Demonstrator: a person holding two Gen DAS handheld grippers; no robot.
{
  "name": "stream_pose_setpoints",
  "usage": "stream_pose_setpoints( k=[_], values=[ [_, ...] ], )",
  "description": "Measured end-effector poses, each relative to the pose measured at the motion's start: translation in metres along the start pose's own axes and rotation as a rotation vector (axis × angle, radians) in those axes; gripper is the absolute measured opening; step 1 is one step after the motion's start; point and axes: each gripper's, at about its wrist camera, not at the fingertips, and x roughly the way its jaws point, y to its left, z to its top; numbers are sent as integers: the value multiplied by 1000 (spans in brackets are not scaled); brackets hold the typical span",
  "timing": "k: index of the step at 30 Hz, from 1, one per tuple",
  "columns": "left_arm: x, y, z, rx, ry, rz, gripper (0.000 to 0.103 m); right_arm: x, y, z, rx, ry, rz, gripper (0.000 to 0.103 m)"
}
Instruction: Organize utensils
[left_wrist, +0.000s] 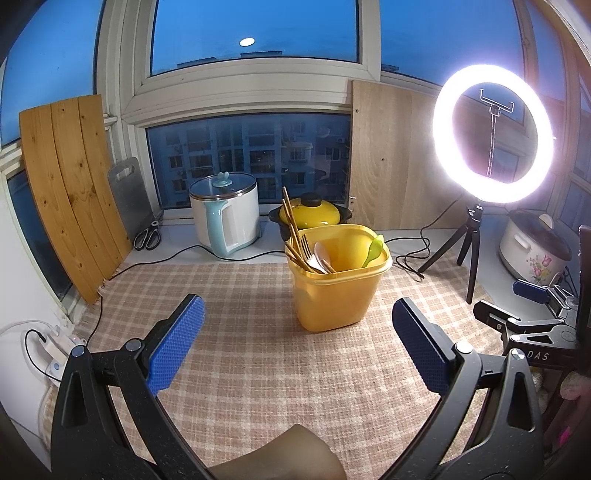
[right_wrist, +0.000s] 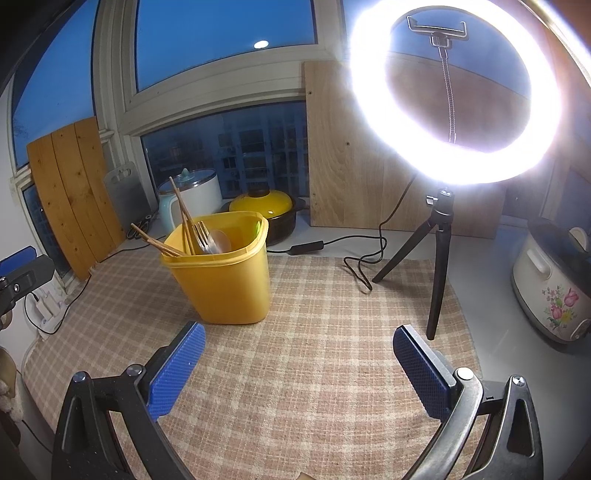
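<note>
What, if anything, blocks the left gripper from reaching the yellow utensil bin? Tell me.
Nothing visible does. Only bare checked mat lies between the open left gripper and the yellow utensil bin. The right gripper is open off to the side.

We see a checked mat on the counter. Far left: wooden board, grey cutting board, scissors. Far centre: white kettle, yellow-lidded pot. Right: lit ring light on tripod, floral cooker.
</note>
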Motion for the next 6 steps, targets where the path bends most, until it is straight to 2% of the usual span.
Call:
stream_pose_setpoints(
  k=[6],
  values=[
    [0,0,0,-2,3,2,103,1,-1,-1,7,5,0,103]
  ],
)
